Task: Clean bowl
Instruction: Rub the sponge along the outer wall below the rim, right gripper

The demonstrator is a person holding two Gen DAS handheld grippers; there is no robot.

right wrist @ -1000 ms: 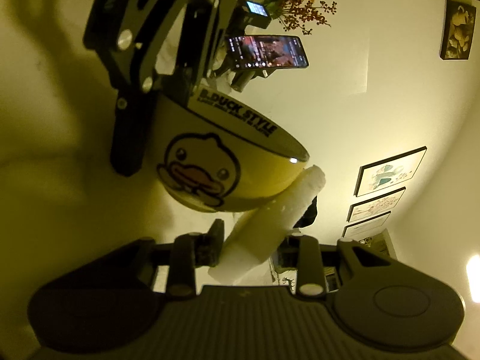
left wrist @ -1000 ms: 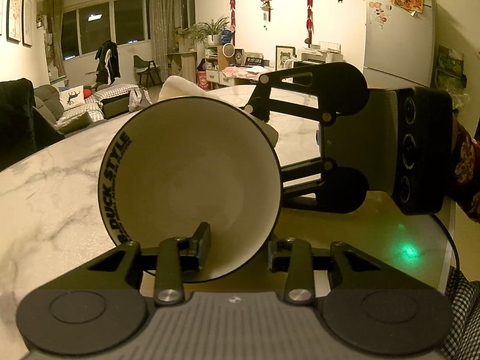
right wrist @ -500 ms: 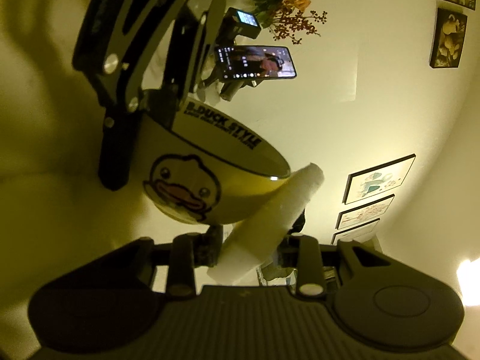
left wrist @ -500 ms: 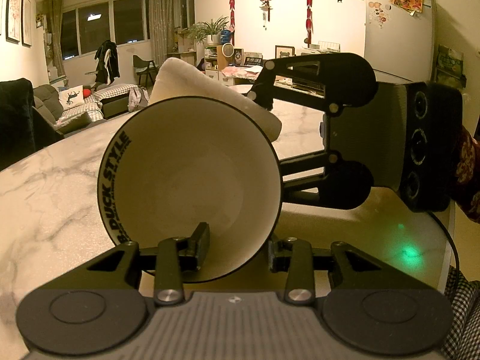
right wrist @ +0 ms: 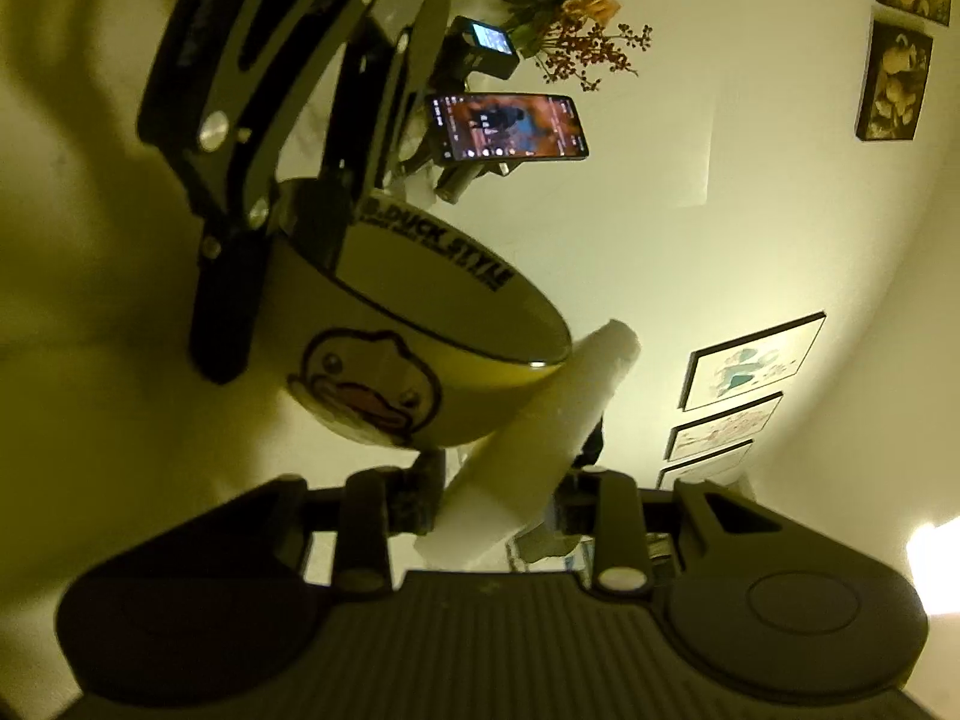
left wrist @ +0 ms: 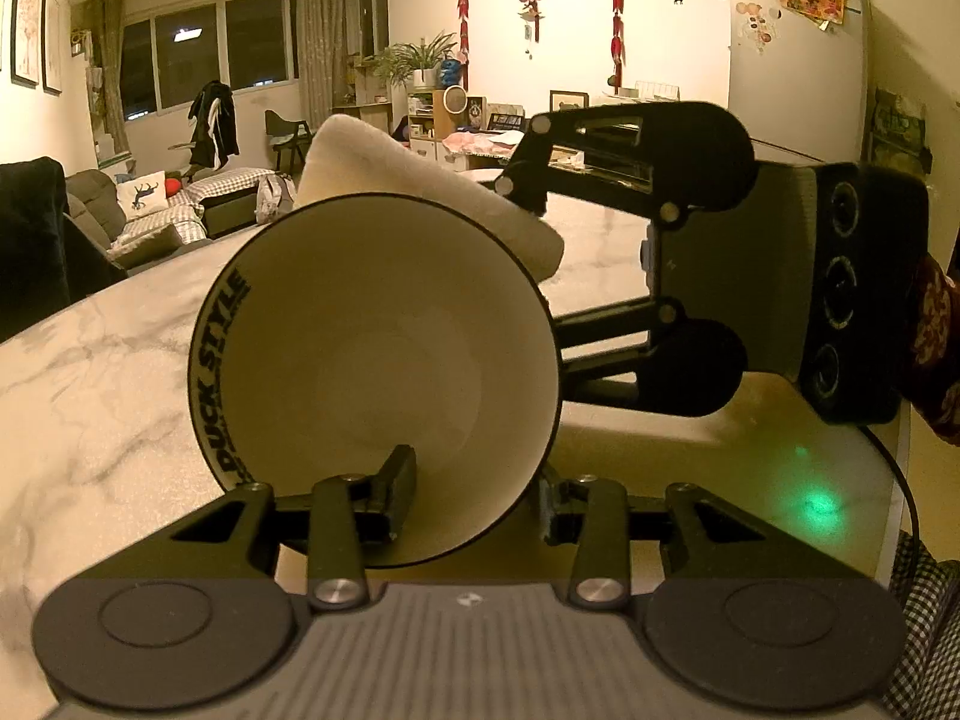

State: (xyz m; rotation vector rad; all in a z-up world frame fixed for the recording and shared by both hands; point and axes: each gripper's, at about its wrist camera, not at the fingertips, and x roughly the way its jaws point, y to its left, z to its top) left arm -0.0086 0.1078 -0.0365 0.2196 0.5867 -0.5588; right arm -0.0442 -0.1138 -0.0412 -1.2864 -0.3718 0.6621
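- The bowl is gripped by the left gripper: its wall is clamped between the 2 fingers, 1 finger inside, 1 outside, above the marble table.
- A folded white cloth is pinched by the right gripper and pressed against the bowl's outer wall by the rim.
- A lit phone is seen beyond.

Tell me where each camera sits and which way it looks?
Left wrist: sits on the left claw, looking into the bowl it grips by the rim; right claw and a sleeve show.
Right wrist: sits on the right claw, facing the bowl's duck side, gripping the white cloth.
Both share bowl and cloth.
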